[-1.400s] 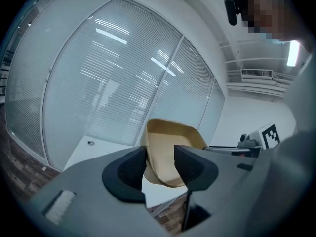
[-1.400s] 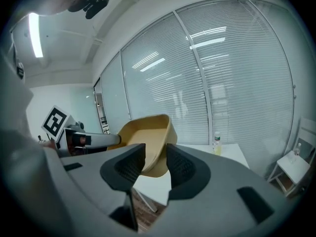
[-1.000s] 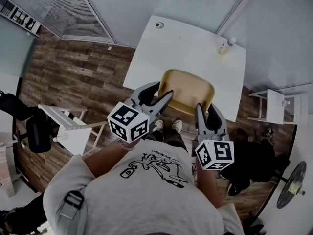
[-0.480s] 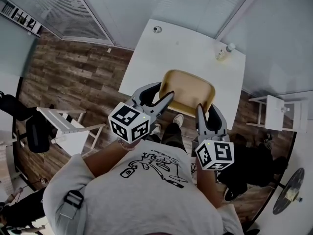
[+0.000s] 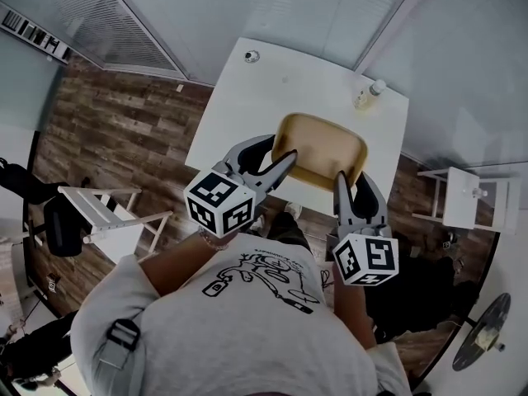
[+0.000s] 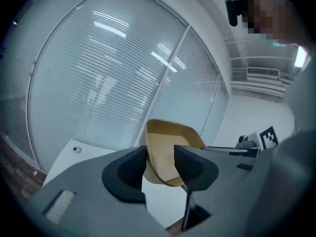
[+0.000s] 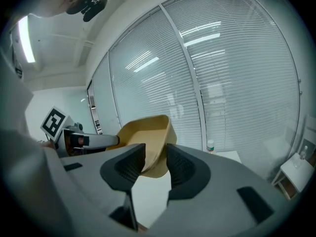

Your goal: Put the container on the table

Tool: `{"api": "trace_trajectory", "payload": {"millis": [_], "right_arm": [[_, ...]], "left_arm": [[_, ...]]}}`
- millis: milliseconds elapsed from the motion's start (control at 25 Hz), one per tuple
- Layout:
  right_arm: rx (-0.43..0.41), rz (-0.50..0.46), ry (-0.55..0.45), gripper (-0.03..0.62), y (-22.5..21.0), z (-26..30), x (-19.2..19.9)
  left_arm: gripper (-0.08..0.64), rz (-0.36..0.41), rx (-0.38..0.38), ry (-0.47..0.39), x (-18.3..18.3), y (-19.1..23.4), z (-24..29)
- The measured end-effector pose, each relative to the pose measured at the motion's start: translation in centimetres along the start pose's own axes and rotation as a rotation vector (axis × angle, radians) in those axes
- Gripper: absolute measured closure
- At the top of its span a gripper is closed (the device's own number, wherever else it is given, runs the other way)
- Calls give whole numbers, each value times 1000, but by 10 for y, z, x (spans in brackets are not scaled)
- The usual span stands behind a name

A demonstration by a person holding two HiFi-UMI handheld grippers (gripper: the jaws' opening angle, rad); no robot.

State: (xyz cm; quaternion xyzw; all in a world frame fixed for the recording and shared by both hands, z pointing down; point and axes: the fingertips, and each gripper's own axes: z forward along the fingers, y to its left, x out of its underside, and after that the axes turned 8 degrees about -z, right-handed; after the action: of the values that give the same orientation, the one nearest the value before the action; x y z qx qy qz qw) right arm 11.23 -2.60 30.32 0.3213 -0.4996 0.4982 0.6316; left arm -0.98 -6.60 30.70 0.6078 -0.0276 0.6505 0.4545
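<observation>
A tan, shallow plastic container [image 5: 320, 147] hangs in the air over the near half of the white table [image 5: 264, 89], held from both sides. My left gripper [image 5: 285, 160] is shut on its left rim, and my right gripper [image 5: 340, 180] is shut on its right rim. In the left gripper view the container [image 6: 170, 147] stands tilted, with its wall between the jaws of the left gripper [image 6: 160, 166]. The right gripper view shows the container [image 7: 145, 132] pinched by the right gripper [image 7: 155, 163], with the other gripper's marker cube beyond it.
A small bottle [image 5: 369, 96] stands at the table's far right corner, also visible as the bottle [image 7: 211, 146]. A small round object [image 5: 251, 56] lies at the far left corner. A white stool [image 5: 115, 221] and a side table [image 5: 470, 192] flank me on the wooden floor.
Both grippers have carried the container forward, from the table's near edge to over the tabletop. The grip on it is unchanged.
</observation>
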Motion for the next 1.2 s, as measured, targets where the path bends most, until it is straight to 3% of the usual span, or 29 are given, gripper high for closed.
{"api": "trace_trajectory", "payload": {"millis": [600,1200], "right_arm": [[-20,-8,-28,471,-79,14,-14],[0,-6,-9,471,-66,45,-22]], "left_arm": [[388,5,-17,-24,-12,-22,75],[388,-3,-1,-4,-28,10,78]]}}
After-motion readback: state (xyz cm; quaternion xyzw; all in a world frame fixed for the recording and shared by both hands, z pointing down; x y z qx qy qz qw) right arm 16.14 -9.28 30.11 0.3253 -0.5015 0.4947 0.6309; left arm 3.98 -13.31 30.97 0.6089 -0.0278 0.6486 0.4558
